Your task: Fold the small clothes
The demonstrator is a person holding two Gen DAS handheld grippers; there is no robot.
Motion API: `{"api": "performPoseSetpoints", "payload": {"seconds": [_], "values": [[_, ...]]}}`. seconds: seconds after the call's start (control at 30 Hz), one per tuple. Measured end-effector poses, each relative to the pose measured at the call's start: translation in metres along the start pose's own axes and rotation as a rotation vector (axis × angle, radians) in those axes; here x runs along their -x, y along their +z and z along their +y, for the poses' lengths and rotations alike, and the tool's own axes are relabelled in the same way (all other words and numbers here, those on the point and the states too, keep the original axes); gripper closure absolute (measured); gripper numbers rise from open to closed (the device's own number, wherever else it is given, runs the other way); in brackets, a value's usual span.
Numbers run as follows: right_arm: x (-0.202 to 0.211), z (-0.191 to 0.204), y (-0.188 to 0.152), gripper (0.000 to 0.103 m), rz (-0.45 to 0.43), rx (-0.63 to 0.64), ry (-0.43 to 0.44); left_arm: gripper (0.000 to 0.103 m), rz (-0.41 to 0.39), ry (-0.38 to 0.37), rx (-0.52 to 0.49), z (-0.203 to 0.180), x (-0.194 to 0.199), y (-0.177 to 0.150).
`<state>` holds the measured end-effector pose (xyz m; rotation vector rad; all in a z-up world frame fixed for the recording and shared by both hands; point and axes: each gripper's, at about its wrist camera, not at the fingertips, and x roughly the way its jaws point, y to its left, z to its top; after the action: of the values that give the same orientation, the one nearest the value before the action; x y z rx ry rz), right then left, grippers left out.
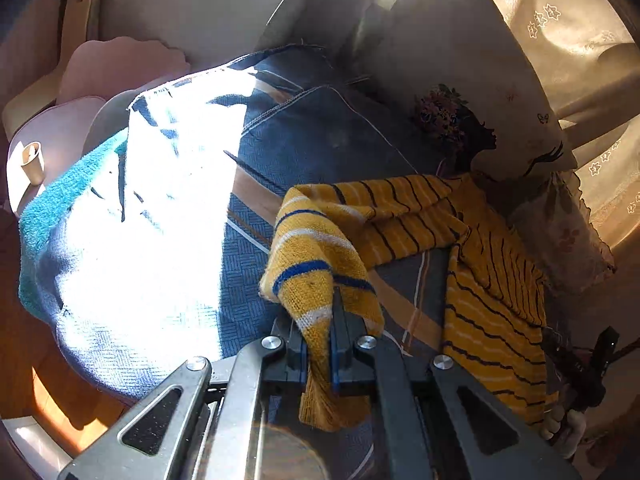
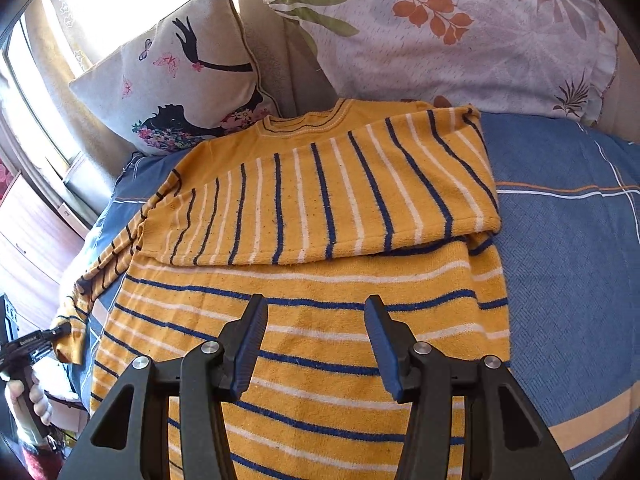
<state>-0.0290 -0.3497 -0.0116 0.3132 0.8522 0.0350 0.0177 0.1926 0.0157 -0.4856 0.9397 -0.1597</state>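
A yellow knit sweater (image 2: 320, 208) with blue and white stripes lies on a blue bedspread (image 2: 568, 264). Its right sleeve (image 2: 400, 184) is folded across the chest. My right gripper (image 2: 316, 312) is open and empty, hovering over the sweater's lower body. My left gripper (image 1: 320, 320) is shut on the cuff of the left sleeve (image 1: 316, 264) and holds it lifted off the bed. It also shows at the left edge of the right wrist view (image 2: 60, 332), with the sleeve stretched out from the sweater's body.
A grey pillow with a black figure print (image 2: 176, 80) and a floral pillow (image 2: 460, 28) lean at the bed's head. A window with curtains (image 2: 48, 60) is at the left. A teal towel (image 1: 52, 208) and a paper cup (image 1: 34, 162) sit beyond the bed.
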Motion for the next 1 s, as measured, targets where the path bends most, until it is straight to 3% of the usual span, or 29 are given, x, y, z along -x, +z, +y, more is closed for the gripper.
{"api": "performPoseSetpoints", "payload": {"seconds": [0.07, 0.17, 0.3, 0.4, 0.5, 0.53, 0.57, 0.63, 0.7, 0.8, 1.0], "values": [[0.003, -0.004, -0.001, 0.049, -0.006, -0.003, -0.004, 0.096, -0.065, -0.048, 0.029, -0.001, 0.024, 0.019], [0.006, -0.01, -0.001, 0.049, -0.017, -0.01, 0.0, 0.096, -0.124, -0.138, -0.019, -0.031, 0.051, 0.037], [0.006, -0.011, -0.001, 0.049, -0.023, -0.017, 0.013, 0.096, -0.115, -0.338, -0.098, -0.102, 0.056, 0.04], [0.005, -0.011, -0.001, 0.049, -0.024, -0.027, 0.024, 0.096, -0.053, -0.487, -0.188, -0.171, 0.039, 0.023], [0.006, -0.014, -0.001, 0.049, -0.026, -0.042, 0.031, 0.095, 0.078, -0.68, -0.324, -0.241, 0.019, -0.005], [0.008, -0.016, -0.001, 0.049, -0.029, -0.044, 0.03, 0.088, 0.15, -0.726, -0.391, -0.265, 0.009, -0.019], [0.01, -0.018, -0.001, 0.049, -0.031, -0.047, 0.03, 0.076, 0.214, -0.743, -0.453, -0.283, 0.001, -0.034], [0.013, -0.023, -0.001, 0.049, -0.033, -0.056, 0.029, 0.066, 0.267, -0.704, -0.545, -0.303, -0.013, -0.063], [0.015, -0.029, 0.0, 0.049, -0.039, -0.065, 0.023, 0.066, 0.255, -0.628, -0.595, -0.304, -0.025, -0.076], [0.015, -0.034, 0.003, 0.049, -0.041, -0.062, 0.019, 0.064, 0.253, -0.545, -0.525, -0.281, -0.048, -0.065], [-0.01, -0.016, 0.013, 0.049, 0.019, 0.003, 0.066, 0.058, 0.155, -0.311, -0.41, -0.213, -0.06, -0.043]]}}
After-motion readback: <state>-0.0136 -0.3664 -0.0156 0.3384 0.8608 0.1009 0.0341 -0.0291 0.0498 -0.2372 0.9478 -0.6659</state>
